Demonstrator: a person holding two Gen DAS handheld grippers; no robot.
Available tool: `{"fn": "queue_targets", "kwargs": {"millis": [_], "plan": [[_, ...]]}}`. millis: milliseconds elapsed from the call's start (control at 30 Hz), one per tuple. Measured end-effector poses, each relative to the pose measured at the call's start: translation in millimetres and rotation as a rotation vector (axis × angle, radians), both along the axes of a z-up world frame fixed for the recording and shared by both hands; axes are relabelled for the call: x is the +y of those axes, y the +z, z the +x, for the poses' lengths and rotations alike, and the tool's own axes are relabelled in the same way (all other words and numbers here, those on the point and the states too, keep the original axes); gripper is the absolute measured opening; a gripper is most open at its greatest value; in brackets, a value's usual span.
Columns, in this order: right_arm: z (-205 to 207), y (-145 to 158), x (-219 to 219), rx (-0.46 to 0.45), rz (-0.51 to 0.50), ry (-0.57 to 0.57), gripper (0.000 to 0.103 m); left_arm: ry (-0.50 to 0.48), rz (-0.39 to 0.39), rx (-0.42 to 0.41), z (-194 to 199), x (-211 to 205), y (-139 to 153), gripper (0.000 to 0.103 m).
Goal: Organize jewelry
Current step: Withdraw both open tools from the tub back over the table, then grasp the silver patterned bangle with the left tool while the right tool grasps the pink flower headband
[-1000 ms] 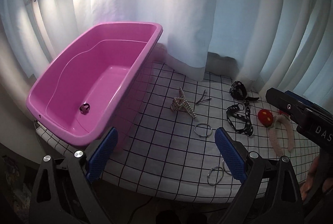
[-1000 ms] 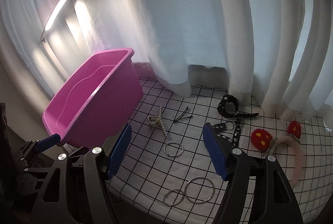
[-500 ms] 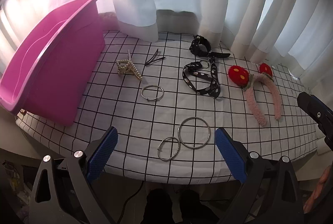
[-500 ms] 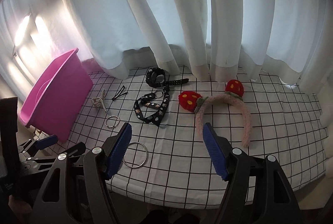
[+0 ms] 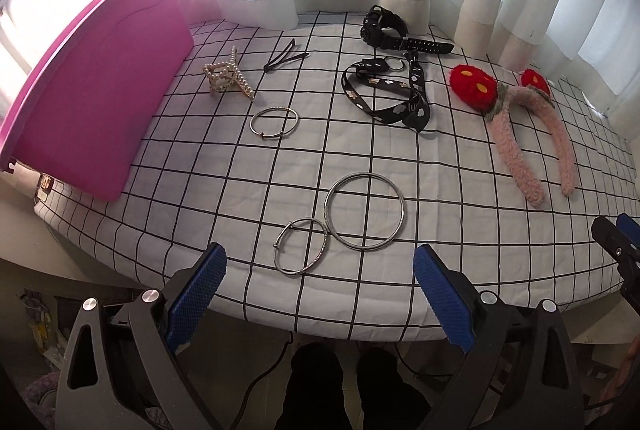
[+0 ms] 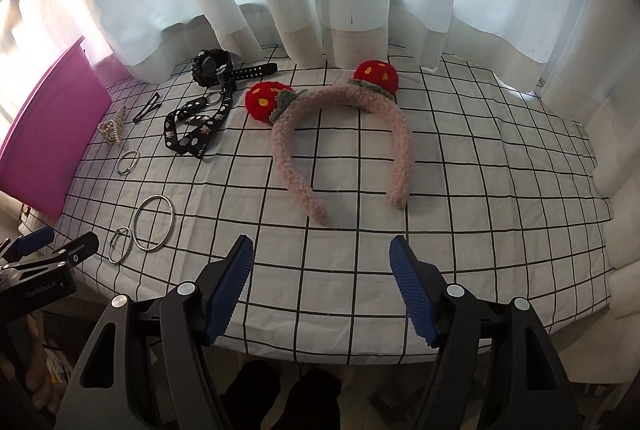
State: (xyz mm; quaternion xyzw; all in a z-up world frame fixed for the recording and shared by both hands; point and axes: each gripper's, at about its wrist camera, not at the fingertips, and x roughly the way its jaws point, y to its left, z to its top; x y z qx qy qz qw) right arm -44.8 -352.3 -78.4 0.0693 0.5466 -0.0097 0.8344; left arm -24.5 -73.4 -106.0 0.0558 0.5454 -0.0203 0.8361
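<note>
Looking through the left wrist view: left gripper (image 5: 320, 272) jaws wide apart, holding nothing, over the near edge of the white black-grid tablecloth (image 5: 460, 214). Three silver metal bangles (image 5: 365, 217), one pearl hair claw (image 5: 226, 77) right of the magenta plastic tub (image 5: 100, 90). Right wrist view: right gripper (image 6: 322, 274) spread wide, empty; one pink fuzzy headband with two red pompoms (image 6: 340, 134) far right of tub, one black wristwatch (image 6: 212, 67).

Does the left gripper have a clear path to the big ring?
Probably yes: the left gripper is open, and the big ring lies flat just ahead with only a smaller bangle touching its edge.
</note>
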Motion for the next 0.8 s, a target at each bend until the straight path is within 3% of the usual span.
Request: {"fn": "queue_targets", "kwargs": {"millis": [167,367,800], "plan": [[0,-19,-2,-0.001,0.015,0.042,0.068,0.07,0.027,-0.042,-10,16,-10,0.093],[4,-39,-6,-0.013,0.071,0.065,0.068,0.135,0.013,0.002,-14,31,-36,0.093],[25,-71,-7,-0.02,0.094,0.093,0.068,0.226,-0.02,-0.023,1,45,-75,0.093]]}}
